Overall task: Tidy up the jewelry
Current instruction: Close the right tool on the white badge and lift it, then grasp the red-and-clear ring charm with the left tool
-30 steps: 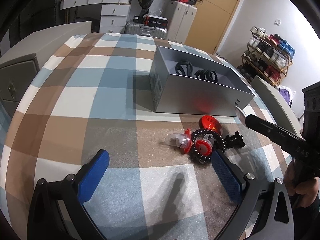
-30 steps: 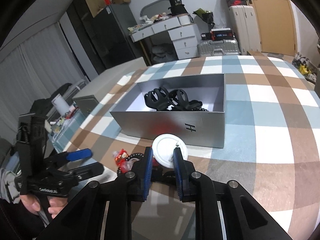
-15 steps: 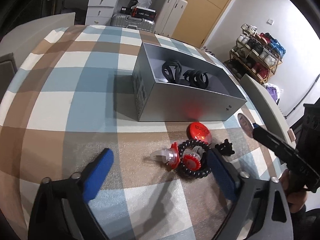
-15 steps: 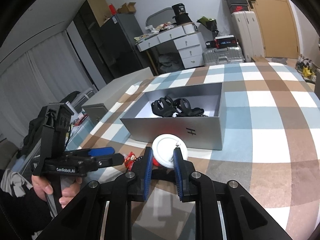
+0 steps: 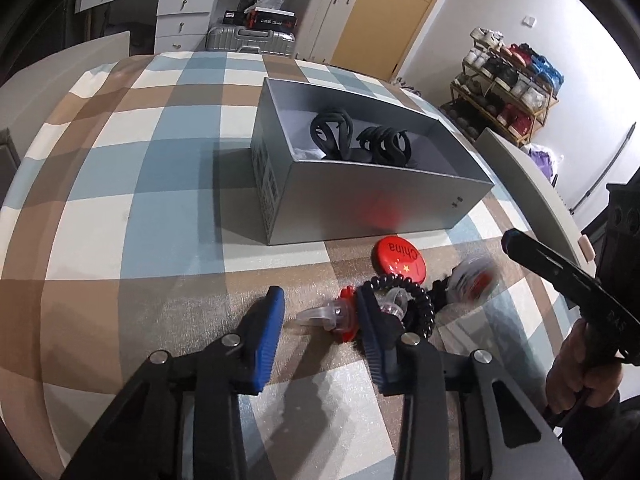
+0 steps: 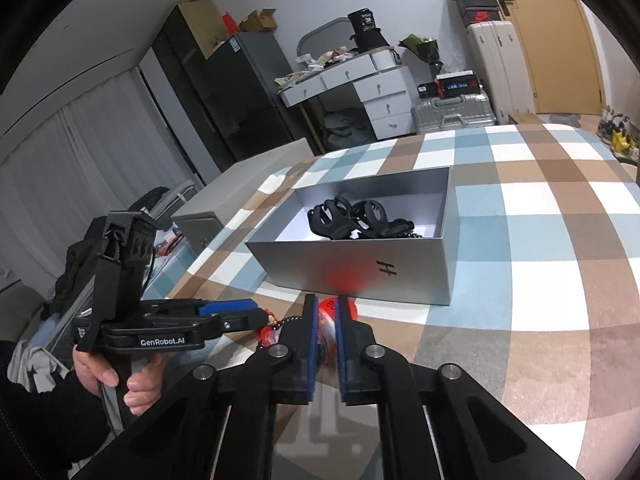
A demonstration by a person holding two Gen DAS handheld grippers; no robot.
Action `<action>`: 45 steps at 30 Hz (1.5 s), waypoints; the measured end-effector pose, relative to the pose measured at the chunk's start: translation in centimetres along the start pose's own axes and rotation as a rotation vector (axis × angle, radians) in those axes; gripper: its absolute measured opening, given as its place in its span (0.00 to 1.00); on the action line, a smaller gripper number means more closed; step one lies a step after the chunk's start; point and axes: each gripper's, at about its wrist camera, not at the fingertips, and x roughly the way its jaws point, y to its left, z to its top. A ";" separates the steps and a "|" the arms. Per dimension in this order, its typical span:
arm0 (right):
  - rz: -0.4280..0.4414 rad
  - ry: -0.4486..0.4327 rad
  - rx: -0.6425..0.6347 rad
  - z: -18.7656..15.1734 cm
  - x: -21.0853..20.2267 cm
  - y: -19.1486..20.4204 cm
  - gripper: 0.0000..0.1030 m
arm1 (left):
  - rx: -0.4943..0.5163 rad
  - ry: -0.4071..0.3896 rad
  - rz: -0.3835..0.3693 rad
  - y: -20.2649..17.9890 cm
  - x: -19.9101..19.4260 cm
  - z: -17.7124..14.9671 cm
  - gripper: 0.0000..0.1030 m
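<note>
A silver box [image 5: 372,204] on the plaid tablecloth holds two black hair claws [image 5: 362,140]; it also shows in the right wrist view [image 6: 360,268]. In front of it lie a red China badge [image 5: 400,261], a black spiral hair tie [image 5: 416,304] and a clear-and-red clip [image 5: 332,316]. My left gripper [image 5: 320,312] is open, its fingers straddling the clip. A white round badge [image 5: 474,282] is blurred beside the pile, below my right gripper's arm. My right gripper [image 6: 326,320] is nearly closed; whether it grips the badge is unclear.
A grey cabinet [image 6: 240,196] stands at the table's left side. Drawers and suitcases [image 5: 256,36] stand beyond the far edge, a shoe rack [image 5: 508,88] at the right. The person's hand holds the left gripper's handle [image 6: 120,376].
My left gripper has moved forward and narrowed around the clear-and-red clip. The white badge that stood upright between my right fingers now appears blurred by the pile, and the right fingers have drawn closer.
</note>
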 end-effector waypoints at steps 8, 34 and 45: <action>-0.008 0.018 0.009 -0.3 -0.2 -0.2 0.10 | 0.018 0.003 0.019 -0.5 -0.1 -0.2 0.24; -0.273 0.249 -0.194 -3.9 3.1 3.9 0.50 | 0.012 -0.073 0.042 -0.4 -3.3 -1.5 0.24; -0.300 0.239 -0.209 -4.1 2.8 4.1 0.40 | 0.011 -0.118 0.042 -0.4 -4.8 -1.4 0.24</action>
